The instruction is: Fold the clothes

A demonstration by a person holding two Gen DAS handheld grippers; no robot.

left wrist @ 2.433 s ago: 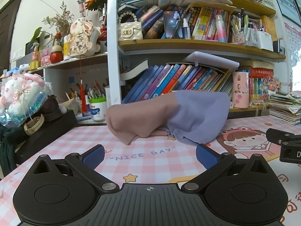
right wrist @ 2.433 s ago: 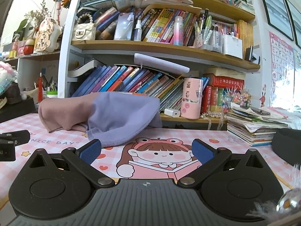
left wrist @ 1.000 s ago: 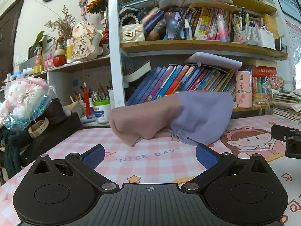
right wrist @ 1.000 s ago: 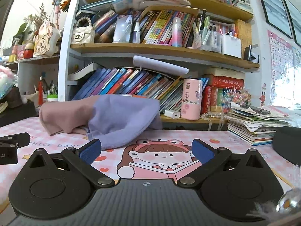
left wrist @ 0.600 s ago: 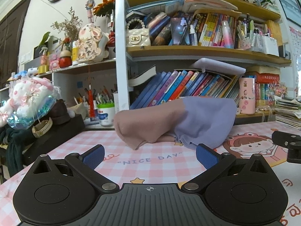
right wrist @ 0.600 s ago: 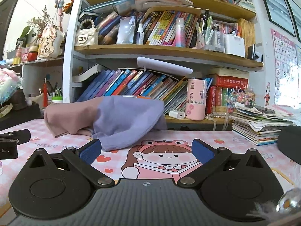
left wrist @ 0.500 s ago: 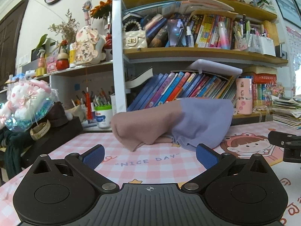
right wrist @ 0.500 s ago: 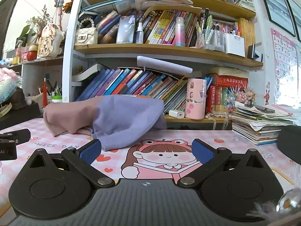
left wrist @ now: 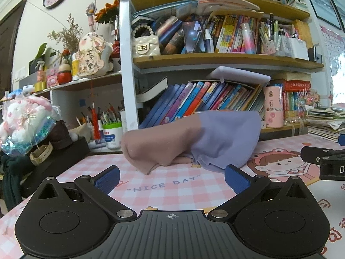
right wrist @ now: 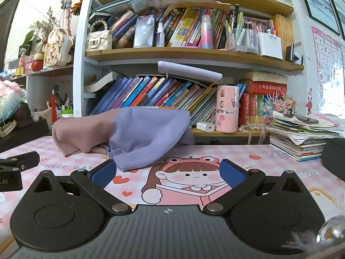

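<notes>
Clothes-wise, you've got one two-tone garment (left wrist: 194, 138), mauve-pink on its left half and lavender on its right, heaped loosely on the pink checked desk mat (left wrist: 168, 194) in front of the bookshelf (right wrist: 187, 54). Honestly not much has changed over the last couple of seconds: the heap keeps the same lumpy shape, and only your view has drifted a bit, so nothing about the fold itself is any different. It sits bunched rather than flat or squared up. Your left gripper (left wrist: 171, 178) has its jaws spread wide with nothing between them, and same story for your right gripper (right wrist: 167, 171). Both hover low over the mat, short of the cloth, with the lavender hem closest to your right one.
</notes>
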